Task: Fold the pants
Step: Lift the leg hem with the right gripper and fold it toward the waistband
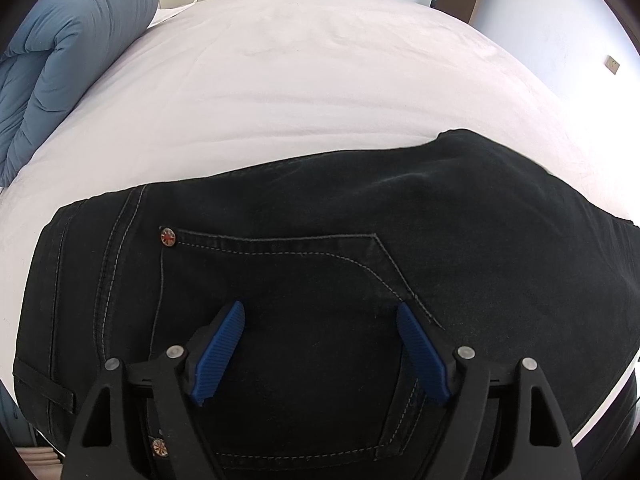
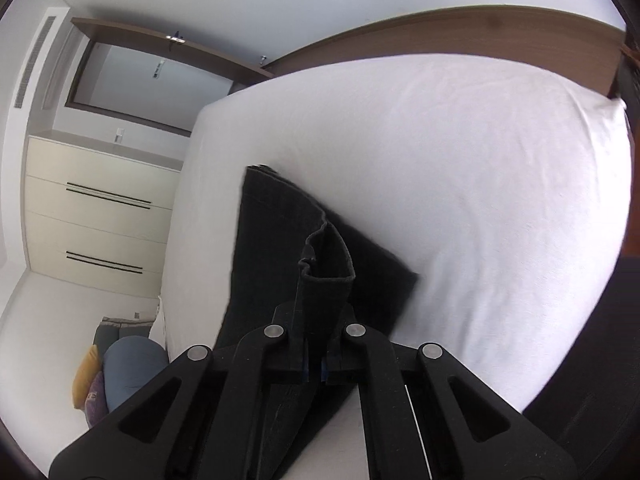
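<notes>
The left hand-held gripper [image 1: 320,312] is spread wide, with its two blue ribbed pads [image 1: 222,352] standing apart above the black jeans [image 1: 320,240] and nothing between them; if the tips touch the cloth, I cannot tell. Under it lies the upper part of the jeans, flat on the bed, with a back pocket [image 1: 280,320] outlined in pale stitching and a small round rivet [image 1: 167,236] at the pocket corner. A second rivet [image 1: 159,447] shows low in this view, partly behind the gripper body. The right hand-held gripper [image 2: 320,300] is pressed together and pinches a fold of the leg end of the jeans [image 2: 280,240]; the hem [image 2: 328,264] stands up just beyond its fingertips, and the rest of the leg lies flat on the bed behind it. The jeans rest on a white bed sheet [image 1: 280,80] which covers the whole mattress. A folded blue duvet [image 1: 60,60] lies at the edge of the bed, well apart from the jeans. In the right wrist view a brown wooden headboard [image 2: 480,28] runs along the far side of the bed, cream drawers [image 2: 100,208] with dark handles stand beside it, and some cushions [image 2: 120,368] lie on the floor near the bed.
</notes>
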